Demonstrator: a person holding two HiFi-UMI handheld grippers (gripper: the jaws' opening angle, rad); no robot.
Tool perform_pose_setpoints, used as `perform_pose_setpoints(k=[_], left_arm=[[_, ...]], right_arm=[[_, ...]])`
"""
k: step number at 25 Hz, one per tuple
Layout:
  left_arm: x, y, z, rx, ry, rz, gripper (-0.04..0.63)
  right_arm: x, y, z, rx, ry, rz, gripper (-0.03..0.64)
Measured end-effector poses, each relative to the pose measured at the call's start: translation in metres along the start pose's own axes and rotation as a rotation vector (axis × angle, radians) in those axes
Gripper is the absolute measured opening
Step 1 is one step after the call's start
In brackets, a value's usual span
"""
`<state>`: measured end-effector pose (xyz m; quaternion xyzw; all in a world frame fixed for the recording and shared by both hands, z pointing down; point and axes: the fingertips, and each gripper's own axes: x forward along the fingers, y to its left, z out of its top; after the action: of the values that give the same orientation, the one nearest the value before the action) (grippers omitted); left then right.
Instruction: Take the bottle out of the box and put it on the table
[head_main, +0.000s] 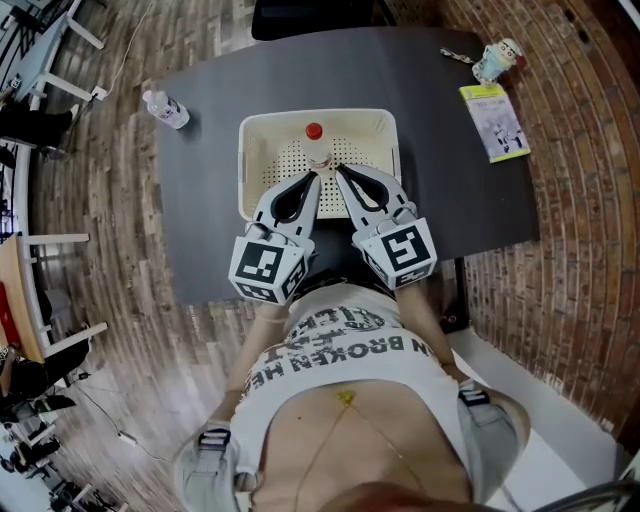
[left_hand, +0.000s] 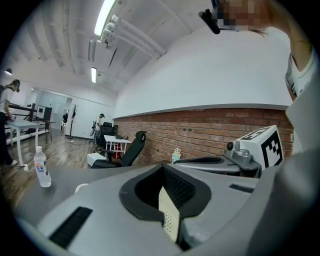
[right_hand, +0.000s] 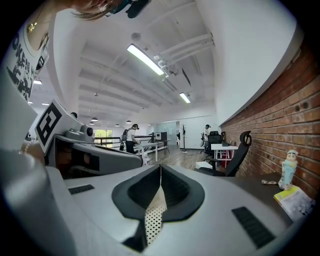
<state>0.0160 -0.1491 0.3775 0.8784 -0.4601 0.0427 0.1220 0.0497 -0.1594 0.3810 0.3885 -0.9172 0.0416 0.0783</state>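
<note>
Nearest the camera, at the bottom of the head view, the person (head_main: 345, 400) in a printed white shirt held 2 grippers side by side, their marker cubes low in the centre of the frame and their jaws angled toward each other. The left gripper (head_main: 316, 178) had its jaws pressed together with nothing held; in its own view the tips (left_hand: 162, 167) met, and only a slice of perforated cream wall showed through the gap behind them. The right gripper (head_main: 338, 172) was likewise closed and empty, its tips (right_hand: 160, 166) touching over the same perforated surface. Both sets of tips reached over the near part of the white box (head_main: 250, 160), which sat on the dark table (head_main: 200, 210) at the centre of the frame. The bottle (head_main: 315, 140), with a red cap, was inside the box just beyond the tips and between them; it seemed to stand upright, though the tips covered its lower part. Farther off, a clear bottle (head_main: 166, 109) stood on the table's upper left corner, and a booklet (head_main: 495, 121) and a small figurine (head_main: 497, 60) lay at the upper right.
</note>
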Motion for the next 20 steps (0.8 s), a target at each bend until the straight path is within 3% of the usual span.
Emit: perform_pose_setpoints(k=[20], left_arm=[[0.026, 0.032, -0.016, 0.007, 0.044, 0.017, 0.006]], right_arm=[[0.019, -0.003, -0.006, 0.015, 0.047, -0.003, 0.009]])
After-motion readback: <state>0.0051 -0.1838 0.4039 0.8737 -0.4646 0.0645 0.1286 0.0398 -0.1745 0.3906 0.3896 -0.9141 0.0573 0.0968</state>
